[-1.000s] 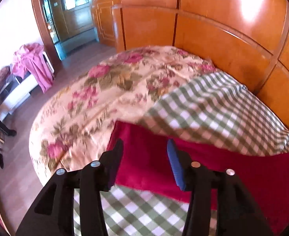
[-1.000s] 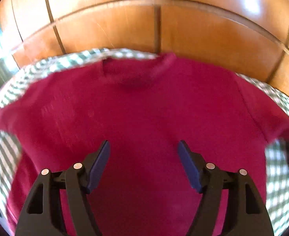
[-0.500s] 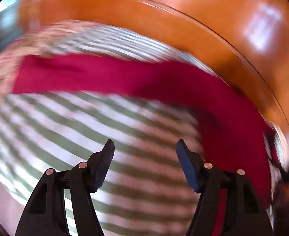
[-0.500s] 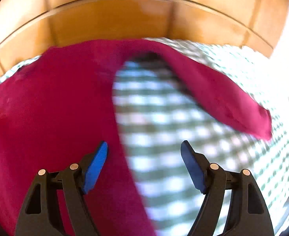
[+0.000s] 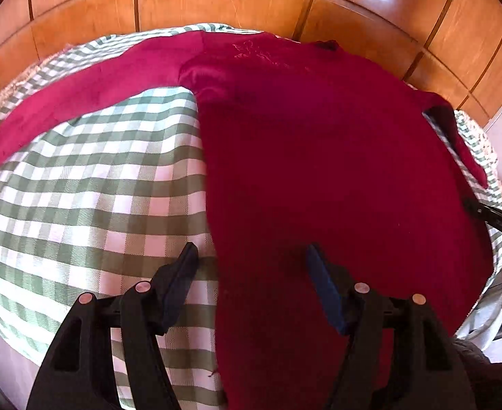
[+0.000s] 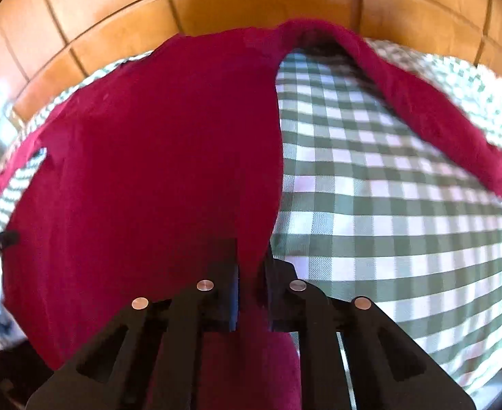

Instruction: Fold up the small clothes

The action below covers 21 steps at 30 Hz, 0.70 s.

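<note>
A dark red long-sleeved top [image 5: 319,157] lies spread flat on a green-and-white checked cloth [image 5: 97,188], neck toward the wooden wall. My left gripper [image 5: 251,266] is open, straddling the top's left side edge near the bottom hem. In the right wrist view the top [image 6: 169,143] fills the left half, with its right sleeve [image 6: 432,112] stretched out over the cloth. My right gripper [image 6: 252,259] is shut on the top's right side edge near the hem.
A wooden panelled wall [image 5: 251,0] curves behind the bed. The checked cloth [image 6: 387,205] covers the bed to its front edge. The right gripper's black frame [image 5: 497,218] shows at the right edge of the left wrist view.
Both grippers have swung to the bottom corners of the top. The right gripper has closed on the top's right edge; the left gripper stays open.
</note>
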Each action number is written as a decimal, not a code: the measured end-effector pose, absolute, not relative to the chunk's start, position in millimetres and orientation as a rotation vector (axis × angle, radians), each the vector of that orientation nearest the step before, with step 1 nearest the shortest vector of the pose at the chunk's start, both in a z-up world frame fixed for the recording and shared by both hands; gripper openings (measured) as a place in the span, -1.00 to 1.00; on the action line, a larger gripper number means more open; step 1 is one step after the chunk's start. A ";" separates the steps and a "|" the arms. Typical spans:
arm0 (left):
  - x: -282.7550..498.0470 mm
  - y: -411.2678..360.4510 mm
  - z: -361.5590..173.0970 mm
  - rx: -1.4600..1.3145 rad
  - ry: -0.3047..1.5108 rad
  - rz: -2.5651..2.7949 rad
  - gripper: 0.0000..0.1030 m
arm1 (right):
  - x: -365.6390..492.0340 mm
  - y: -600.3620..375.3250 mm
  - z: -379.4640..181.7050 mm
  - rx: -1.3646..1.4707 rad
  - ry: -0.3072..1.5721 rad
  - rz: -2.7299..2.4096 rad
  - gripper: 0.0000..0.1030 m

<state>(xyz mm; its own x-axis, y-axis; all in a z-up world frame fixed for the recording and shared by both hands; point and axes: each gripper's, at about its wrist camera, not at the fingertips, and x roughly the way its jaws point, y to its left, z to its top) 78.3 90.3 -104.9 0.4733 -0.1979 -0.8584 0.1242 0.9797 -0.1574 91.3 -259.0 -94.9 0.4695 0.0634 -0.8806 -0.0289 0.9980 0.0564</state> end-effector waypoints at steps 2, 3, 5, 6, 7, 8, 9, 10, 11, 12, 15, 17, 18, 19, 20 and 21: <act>74.0 87.3 -100.4 -0.072 1.051 -0.211 0.27 | 83.7 -255.8 -90.2 -0.029 1.077 0.054 -0.84; 69.5 84.6 -97.8 -0.058 1.043 -0.228 0.27 | 79.2 -254.4 -89.8 -0.049 1.081 0.055 -0.84; 63.8 77.4 -96.9 -0.002 1.036 -0.248 0.28 | 65.0 -254.9 -90.6 -0.068 1.100 0.060 -0.84; 61.5 73.5 -98.5 0.028 1.046 -0.252 0.28 | 58.5 -256.8 -91.9 -0.071 1.106 0.061 -0.84; 58.9 66.6 -103.2 0.053 1.070 -0.269 0.27 | 48.0 -259.2 -92.7 -0.072 1.112 0.056 -0.84; 56.5 60.4 -107.4 0.070 1.092 -0.290 0.27 | 40.3 -260.4 -92.8 -0.067 1.116 0.050 -0.84; 53.6 53.8 -111.7 0.106 1.116 -0.317 0.26 | 35.2 -263.7 -93.5 -0.053 1.121 0.045 -0.84; 51.4 49.6 -111.7 0.134 1.112 -0.325 0.23 | 32.6 -268.2 -93.3 -0.022 1.121 0.039 -0.84; 50.8 47.2 -109.5 0.143 1.110 -0.337 0.20 | 29.5 -271.7 -92.4 0.014 1.119 0.042 -0.82; 52.3 47.1 -106.5 0.125 1.120 -0.359 0.17 | 29.1 -277.9 -91.5 0.072 1.121 0.053 -0.81; 57.0 48.6 -94.1 0.078 1.097 -0.381 0.17 | 32.9 -307.0 -87.7 0.221 1.101 0.022 -0.31; 64.6 47.5 -83.9 0.066 1.061 -0.372 0.19 | 34.2 -333.5 -81.3 0.312 1.057 -0.043 0.02; 69.9 46.8 -80.2 0.057 1.046 -0.364 0.20 | 34.7 -356.4 -78.1 0.390 1.017 -0.096 0.04; 76.1 45.0 -76.7 0.044 1.030 -0.359 0.20 | 35.4 -374.0 -76.9 0.452 0.990 -0.133 0.04; 83.3 43.4 -73.7 0.028 1.014 -0.355 0.20 | 36.2 -393.1 -76.5 0.520 0.963 -0.171 0.04; 89.2 40.2 -70.8 0.005 0.996 -0.354 0.22 | 35.8 -412.4 -77.6 0.592 0.932 -0.211 0.04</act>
